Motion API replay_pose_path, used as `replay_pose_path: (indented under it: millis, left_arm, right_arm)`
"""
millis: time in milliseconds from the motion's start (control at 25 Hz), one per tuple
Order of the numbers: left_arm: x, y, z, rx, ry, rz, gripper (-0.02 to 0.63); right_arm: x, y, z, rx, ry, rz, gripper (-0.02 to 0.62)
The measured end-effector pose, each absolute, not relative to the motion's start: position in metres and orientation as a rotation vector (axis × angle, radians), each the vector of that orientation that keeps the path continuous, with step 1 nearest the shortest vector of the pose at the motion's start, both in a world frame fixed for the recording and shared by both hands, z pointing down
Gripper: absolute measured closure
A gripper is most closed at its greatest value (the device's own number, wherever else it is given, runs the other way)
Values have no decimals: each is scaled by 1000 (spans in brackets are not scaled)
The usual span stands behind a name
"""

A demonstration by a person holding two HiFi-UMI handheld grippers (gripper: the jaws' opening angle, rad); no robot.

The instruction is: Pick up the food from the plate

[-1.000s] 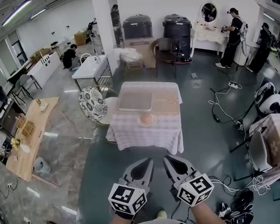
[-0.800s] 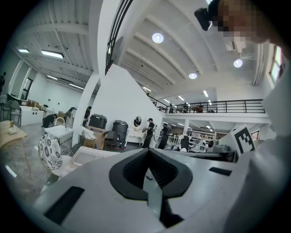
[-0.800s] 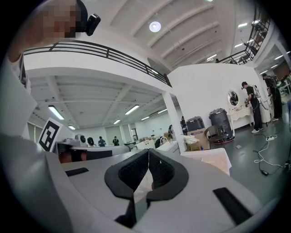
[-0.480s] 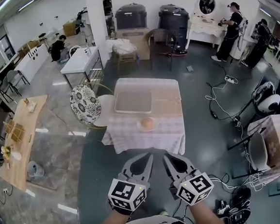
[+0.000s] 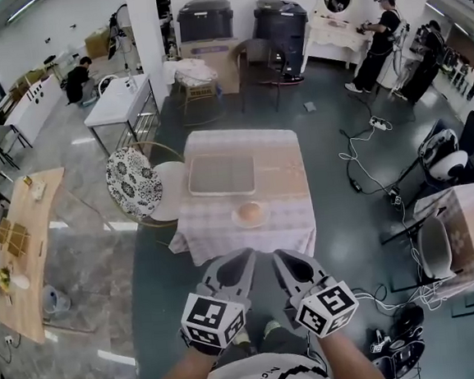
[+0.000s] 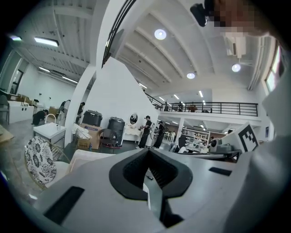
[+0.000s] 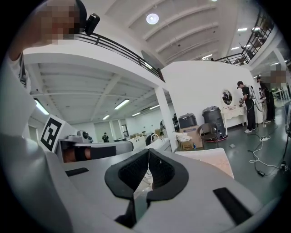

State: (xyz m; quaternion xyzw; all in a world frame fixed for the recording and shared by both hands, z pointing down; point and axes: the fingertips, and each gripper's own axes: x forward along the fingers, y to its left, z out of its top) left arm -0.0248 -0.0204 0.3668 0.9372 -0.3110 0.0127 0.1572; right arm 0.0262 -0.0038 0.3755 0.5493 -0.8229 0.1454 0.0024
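Note:
In the head view a round tan piece of food [image 5: 250,212] lies on a pale plate [image 5: 237,220] near the front edge of a table with a checked cloth [image 5: 216,232]. Both grippers are held side by side in front of me, short of the table and above the floor. My left gripper [image 5: 248,256] is shut with nothing in it, its tips meeting in the left gripper view [image 6: 148,150]. My right gripper [image 5: 278,255] is also shut and empty, its jaws closed in the right gripper view [image 7: 148,150]. The food is apart from both.
A grey tray [image 5: 221,174] lies behind the plate. A patterned round chair [image 5: 129,183] stands left of the table. Cables [image 5: 367,173] trail over the floor at right, near a white chair [image 5: 436,250]. A wooden table [image 5: 19,245] stands left. People [image 5: 376,40] work at the back.
The table with the plate has come nearer in the head view as I walk toward it. Both grippers stay shut, side by side in front of me.

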Motion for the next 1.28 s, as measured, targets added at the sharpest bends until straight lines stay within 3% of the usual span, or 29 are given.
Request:
replay_pose_path:
  millis: [560,1280]
  left_arm:
    - [2,-107,404,2651,-960,83,600]
    - [44,-242,494,2464,-1103,173,600]
  right_arm:
    - [50,-101,413,1618,-2559,476,579]
    - [88,-233,535,1243,-2483,576,578]
